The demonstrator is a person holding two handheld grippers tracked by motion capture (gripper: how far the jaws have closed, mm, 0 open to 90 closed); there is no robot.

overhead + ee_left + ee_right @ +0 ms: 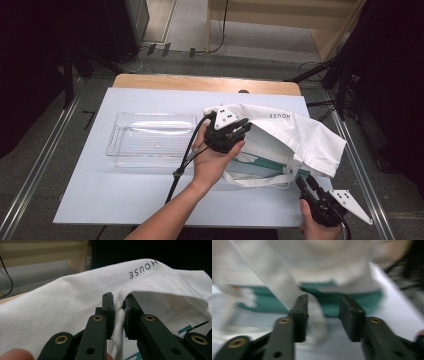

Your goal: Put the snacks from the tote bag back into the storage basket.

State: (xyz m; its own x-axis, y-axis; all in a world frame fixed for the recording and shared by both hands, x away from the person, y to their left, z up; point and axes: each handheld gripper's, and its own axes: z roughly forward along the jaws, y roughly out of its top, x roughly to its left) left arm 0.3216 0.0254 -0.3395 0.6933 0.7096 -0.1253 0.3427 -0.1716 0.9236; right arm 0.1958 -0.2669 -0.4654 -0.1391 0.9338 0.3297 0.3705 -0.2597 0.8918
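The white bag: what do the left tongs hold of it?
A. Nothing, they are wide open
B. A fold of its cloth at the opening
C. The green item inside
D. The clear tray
B: the left tongs pinch a fold of the white bag.

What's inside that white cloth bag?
Through the white bag's open mouth, a flat teal-and-white item shows, perhaps a box. The left gripper holds the rim up; cloth covers the rest.

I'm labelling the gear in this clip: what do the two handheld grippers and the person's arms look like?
Both the left gripper and the right gripper are black, with brass-coloured pivot rivets on flat two-jaw linkages. Each carries a pale three-cornered plate with dark dots. A black cable trails from the left one. The forearms are bare; no sleeves show.
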